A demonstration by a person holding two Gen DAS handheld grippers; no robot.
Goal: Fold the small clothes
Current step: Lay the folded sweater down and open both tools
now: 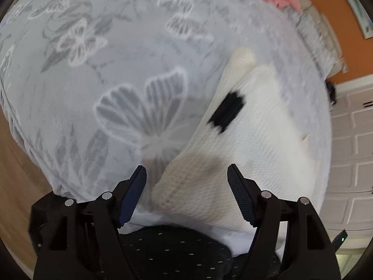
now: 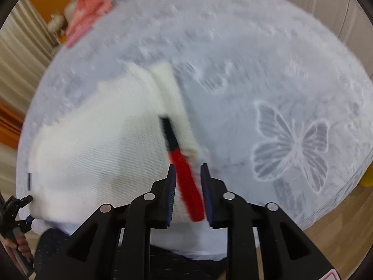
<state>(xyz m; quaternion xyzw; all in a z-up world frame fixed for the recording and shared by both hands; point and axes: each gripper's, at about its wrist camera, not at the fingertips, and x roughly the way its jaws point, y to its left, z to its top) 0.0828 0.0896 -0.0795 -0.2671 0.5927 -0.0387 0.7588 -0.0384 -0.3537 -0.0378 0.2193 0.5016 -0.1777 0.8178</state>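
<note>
One white knit garment lies on the butterfly-print bedspread, its weave ribbed, with a black-and-red stripe along one edge. The right gripper has its jaws narrowed around that red edge, pinching it. The left gripper hovers with jaws spread wide over the garment's near corner, holding nothing. One pink cloth lies at the far edge.
</note>
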